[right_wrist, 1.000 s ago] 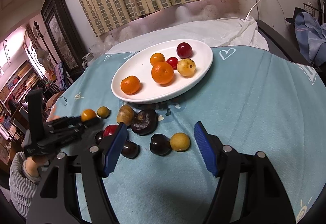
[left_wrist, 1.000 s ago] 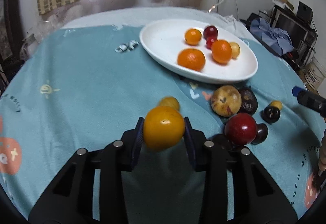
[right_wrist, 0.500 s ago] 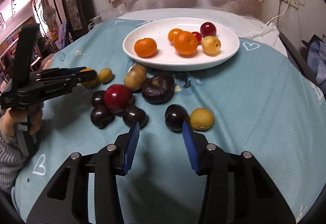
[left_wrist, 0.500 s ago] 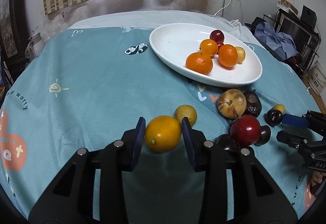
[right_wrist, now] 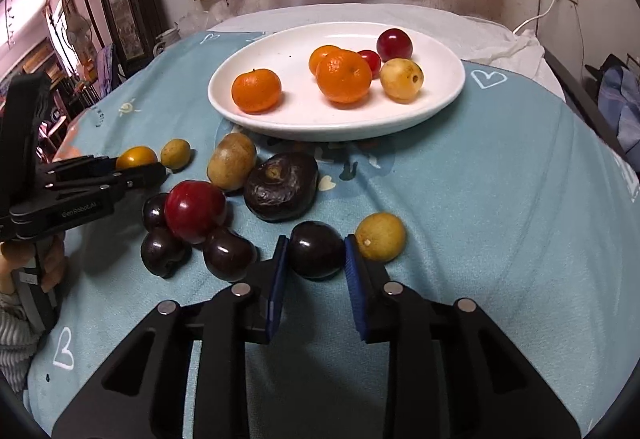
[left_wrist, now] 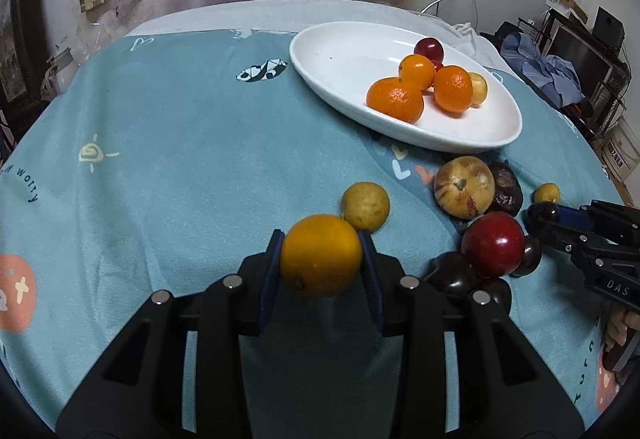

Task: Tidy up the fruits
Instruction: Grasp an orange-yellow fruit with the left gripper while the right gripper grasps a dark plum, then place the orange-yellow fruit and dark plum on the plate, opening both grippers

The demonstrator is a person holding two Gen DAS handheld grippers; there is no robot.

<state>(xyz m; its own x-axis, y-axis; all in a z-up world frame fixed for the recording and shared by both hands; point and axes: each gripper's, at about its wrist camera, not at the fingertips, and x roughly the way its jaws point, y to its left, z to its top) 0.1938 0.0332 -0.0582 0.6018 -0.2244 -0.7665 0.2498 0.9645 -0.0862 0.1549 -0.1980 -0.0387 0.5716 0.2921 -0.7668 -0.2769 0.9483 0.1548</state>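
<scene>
R claw [right_wrist: 314, 263] just closed on a dark plum [right_wrist: 316, 249] w/ L claw [left_wrist: 322, 257] gripping an orange fruit [left_wrist: 320, 254], so both look ready for the white plate [right_wrist: 248, 117].

One white plate [right_wrist: 448, 95] sat on the tabletop [right_wrist: 500, 199], holding six fruits: three oranges [right_wrist: 344, 76], two red ones [right_wrist: 394, 44] and one pale yellow one [right_wrist: 401, 80]. Off the plate, eleven fruits were counted: four dark plums [right_wrist: 230, 253], one red plum [right_wrist: 195, 211], one wrinkled dark purple fruit [right_wrist: 281, 186], one tan mottled fruit [right_wrist: 231, 160], two small yellow fruits [right_wrist: 380, 236] on the cloth, one more dark plum [right_wrist: 317, 249] and one orange-yellow fruit [left_wrist: 321, 254], each of these last two in a hand-held gripper. Two hand-held grippers were present: left [left_wrist: 320, 263] and right [right_wrist: 314, 259]. Seventeen fruits in all.
</scene>
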